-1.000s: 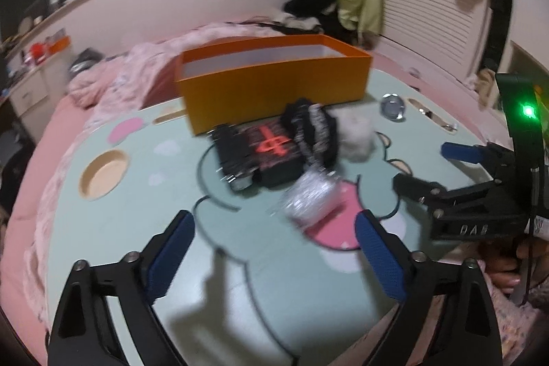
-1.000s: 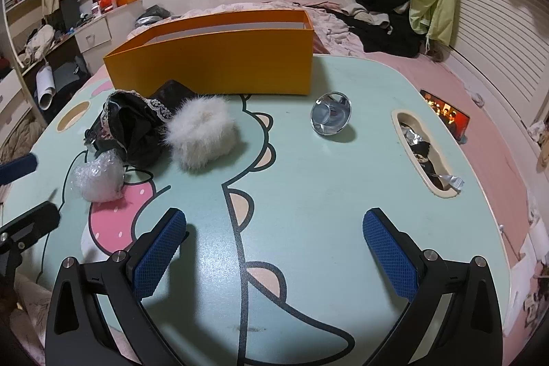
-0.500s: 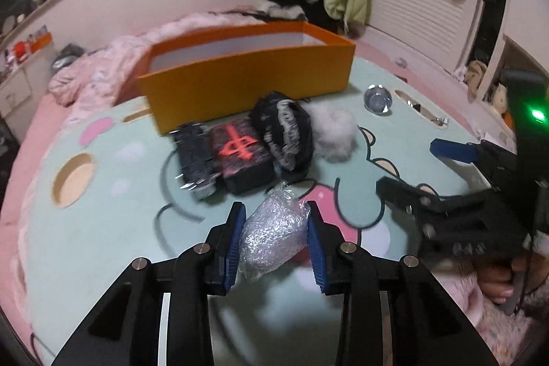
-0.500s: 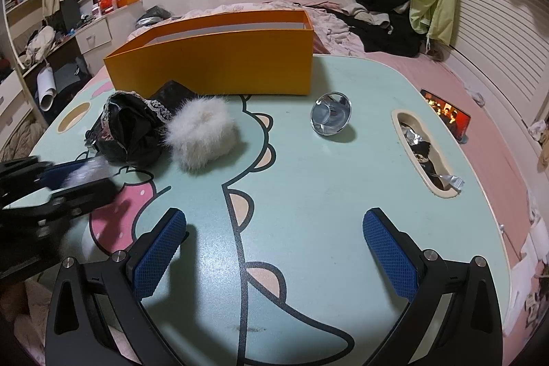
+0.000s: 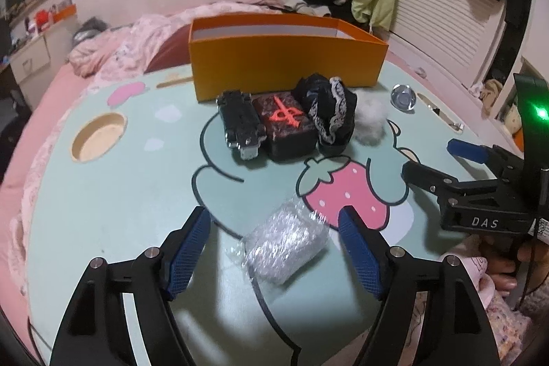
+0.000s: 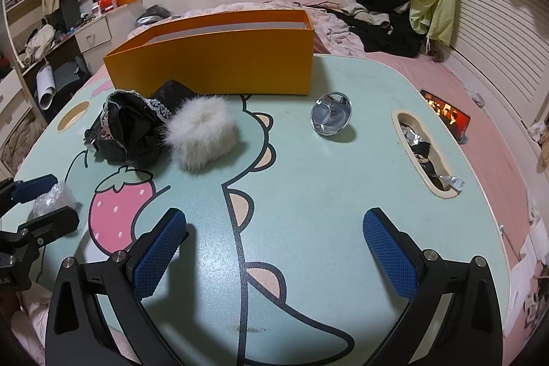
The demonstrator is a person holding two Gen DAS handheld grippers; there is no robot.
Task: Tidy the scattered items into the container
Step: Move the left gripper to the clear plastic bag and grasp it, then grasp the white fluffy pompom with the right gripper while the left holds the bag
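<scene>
We're over the table [image 5: 103, 194] now, pale green with a cartoon dinosaur and a strawberry printed on it. Our left gripper [image 5: 274, 246] has its blue pads apart and spreading wider as we watch. A bubble-wrap bundle [image 5: 284, 246] lies on the table between them, near the front edge, and neither pad is touching it. Clear gaps show on both sides.

Our right gripper [image 6: 274, 249] hangs above the bare tabletop with its jaws wide apart and nothing between them. From the left camera we see it off to the right, a hand [image 5: 507, 266] wrapped round its handle.

Up toward the far edge stands the orange box [image 5: 284, 60], open at the top, and from here we can only see its white inner walls, not the bottom. Just in front of it sits a tight row: a black clip-like gadget [image 5: 240, 126], a dark block with a red mark [image 5: 288, 122], a black lace-trimmed cloth [image 5: 326, 108] and a white fluffy ball [image 6: 202, 132], each pressed against its neighbour. A small shiny metal cup [image 6: 331, 119] lies on its side, apart from the row, toward the right edge. A slot [image 6: 425, 153] along that right edge holds some dark and silvery bits we can't make out.
</scene>
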